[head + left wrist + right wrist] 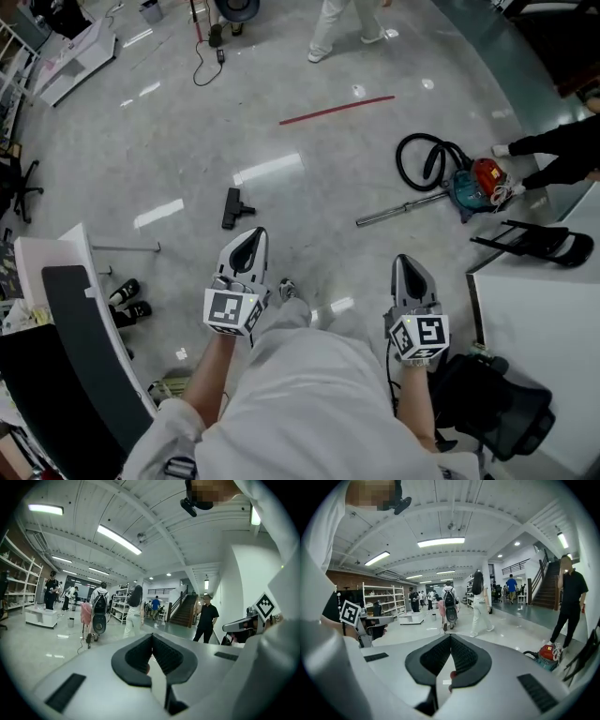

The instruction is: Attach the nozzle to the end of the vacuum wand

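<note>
The nozzle (232, 207) is black, the wand (401, 208) silver, the vacuum (473, 186) teal and red

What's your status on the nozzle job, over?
Both shut, empty: left tongs, right tongs. On floor, nozzle lies apart from wand beside vacuum. Nothing lies between them.

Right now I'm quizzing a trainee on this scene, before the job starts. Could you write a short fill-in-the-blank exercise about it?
1. The black nozzle lies on the ____.
2. The metal wand ends at a vacuum cleaner coloured teal and ____.
3. The left gripper and the right gripper are empty, their jaws ____.
4. In the head view, the nozzle lies to the ____ of the wand.

Missing words: floor; red; shut; left
</note>
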### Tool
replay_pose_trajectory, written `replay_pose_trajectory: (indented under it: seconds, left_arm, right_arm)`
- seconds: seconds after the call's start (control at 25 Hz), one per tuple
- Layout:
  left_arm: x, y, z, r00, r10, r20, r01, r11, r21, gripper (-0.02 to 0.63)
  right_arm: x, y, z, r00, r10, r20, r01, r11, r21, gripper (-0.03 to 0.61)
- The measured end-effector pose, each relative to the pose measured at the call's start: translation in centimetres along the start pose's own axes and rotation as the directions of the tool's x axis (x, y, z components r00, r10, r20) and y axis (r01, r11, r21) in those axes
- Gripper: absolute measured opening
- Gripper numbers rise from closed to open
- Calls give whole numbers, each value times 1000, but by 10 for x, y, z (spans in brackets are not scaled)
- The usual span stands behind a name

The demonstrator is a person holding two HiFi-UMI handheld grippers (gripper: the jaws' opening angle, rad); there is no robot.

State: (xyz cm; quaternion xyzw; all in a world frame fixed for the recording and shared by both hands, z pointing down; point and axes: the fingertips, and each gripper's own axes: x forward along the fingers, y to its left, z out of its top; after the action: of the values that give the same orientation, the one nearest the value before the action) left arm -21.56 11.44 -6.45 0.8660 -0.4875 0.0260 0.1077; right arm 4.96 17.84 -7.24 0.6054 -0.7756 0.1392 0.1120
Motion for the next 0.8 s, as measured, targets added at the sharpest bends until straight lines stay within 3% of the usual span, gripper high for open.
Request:
replay_pose_trajectory:
  seconds: [0.4,0.64,0.8]
  left_arm:
    - [50,11,-24,994,-78,-81,74,996,-42,11]
    - [81,10,-40,991,-53,-124,50,998,-33,11]
    - [106,15,-52,986,-6,-164,0,999,-36,11]
  right_arm:
    - [28,-18,-12,996,-36,-85,38,999,27,5]
    - [70,-41,-43,985,47,-169,-37,997,60,5]
    - [108,-58,-44,973,119,-198,-108,992,66,5]
